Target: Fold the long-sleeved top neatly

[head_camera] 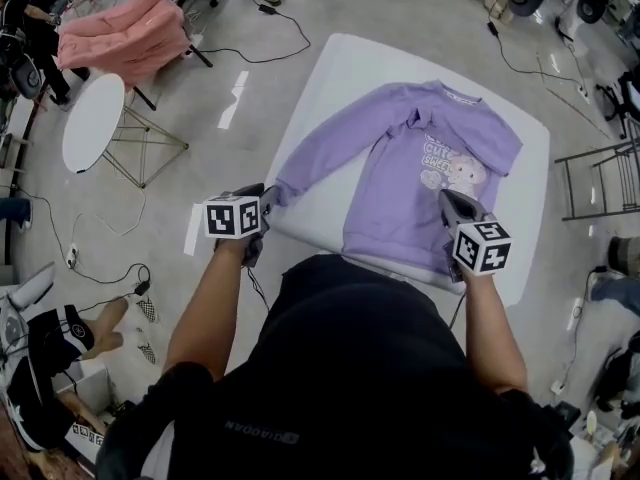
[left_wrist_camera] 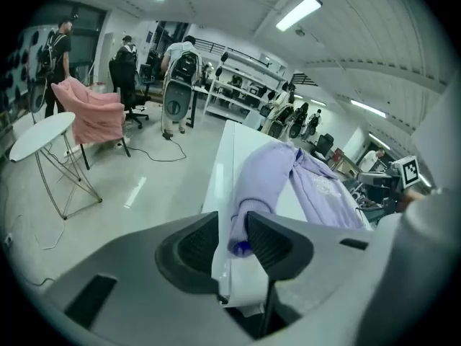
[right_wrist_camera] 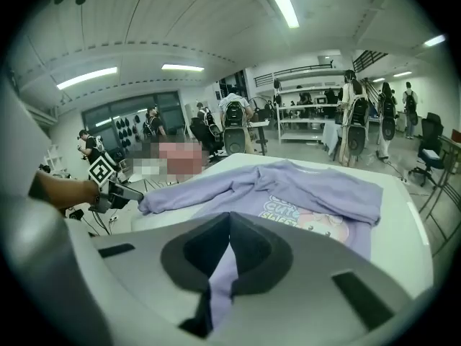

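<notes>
Long-sleeved top (head_camera: 415, 173), lilac with a cartoon print on the chest, lies face up on the white tabletop (head_camera: 335, 78) in the middle of the head view, its hem (right_wrist_camera: 218, 294) nearest the person and its neckline farthest away. At the near edge, lower right of that view, the right gripper (right_wrist_camera: 229, 249) has its fingers (right_wrist_camera: 252, 254) closed tight on a pinch of the hem, and a strip of fabric runs down between them; the grip looks meant to lift or tension the body so it can be laid over flat. Slightly farther, at the left edge of the tabletop, the left gripper (left_wrist_camera: 232, 240) sits with its fingers (left_wrist_camera: 193, 245) parted and the cuff (left_wrist_camera: 242, 228) of the outstretched sleeve (head_camera: 335, 138) standing between them, a gap showing on one side, so the cuff is framed but not pinched. That sleeve runs diagonally up to the shoulder, probably drawn straight so it folds without creases. The other sleeve (head_camera: 492, 140), at the right, seems already tucked in over the chest. Beyond the tabletop, at the upper left, stand a round white side table (head_camera: 95, 123) and a pink garment (head_camera: 125, 33) draped over a chair, with cables (head_camera: 255, 58) trailing across the floor.
</notes>
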`<move>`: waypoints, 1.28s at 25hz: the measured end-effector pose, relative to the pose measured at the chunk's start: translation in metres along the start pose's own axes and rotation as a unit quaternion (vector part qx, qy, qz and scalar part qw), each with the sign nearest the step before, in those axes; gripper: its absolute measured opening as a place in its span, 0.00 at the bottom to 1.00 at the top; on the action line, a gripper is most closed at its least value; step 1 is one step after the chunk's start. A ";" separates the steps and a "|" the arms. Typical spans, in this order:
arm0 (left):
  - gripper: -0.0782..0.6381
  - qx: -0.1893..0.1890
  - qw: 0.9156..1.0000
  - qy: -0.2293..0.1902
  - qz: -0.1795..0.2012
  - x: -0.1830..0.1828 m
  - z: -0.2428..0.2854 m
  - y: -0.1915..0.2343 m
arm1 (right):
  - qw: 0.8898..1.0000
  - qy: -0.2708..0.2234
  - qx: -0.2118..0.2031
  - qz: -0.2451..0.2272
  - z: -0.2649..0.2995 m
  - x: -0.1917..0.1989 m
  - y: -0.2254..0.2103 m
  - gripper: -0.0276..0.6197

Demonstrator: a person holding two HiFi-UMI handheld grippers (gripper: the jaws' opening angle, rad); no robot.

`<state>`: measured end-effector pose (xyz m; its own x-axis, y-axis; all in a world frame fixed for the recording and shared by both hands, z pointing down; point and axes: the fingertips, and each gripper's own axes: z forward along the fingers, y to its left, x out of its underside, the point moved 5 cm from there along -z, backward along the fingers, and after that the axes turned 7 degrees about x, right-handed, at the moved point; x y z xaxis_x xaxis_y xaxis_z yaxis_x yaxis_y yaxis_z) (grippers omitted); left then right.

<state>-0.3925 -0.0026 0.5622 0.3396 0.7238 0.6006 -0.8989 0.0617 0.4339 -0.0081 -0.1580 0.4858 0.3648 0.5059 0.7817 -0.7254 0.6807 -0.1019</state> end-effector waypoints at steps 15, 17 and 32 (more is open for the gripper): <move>0.17 0.002 0.995 0.080 0.064 0.014 0.029 0.013 | 0.998 -0.010 0.039 0.052 -0.010 0.017 -0.003 0.05; 0.16 0.007 0.996 0.074 0.055 0.012 0.028 0.015 | 0.997 -0.012 0.042 0.058 -0.012 0.017 -0.003 0.05; 0.15 0.022 0.998 -0.048 0.041 -0.102 -0.027 0.048 | 0.996 -0.022 0.068 0.053 -0.024 0.014 -0.008 0.05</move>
<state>-0.4780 -0.0548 0.5042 0.2916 0.6556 0.6965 -0.9124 -0.0280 0.4083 0.0163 -0.1438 0.4827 0.2579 0.5460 0.7971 -0.8319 0.5451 -0.1042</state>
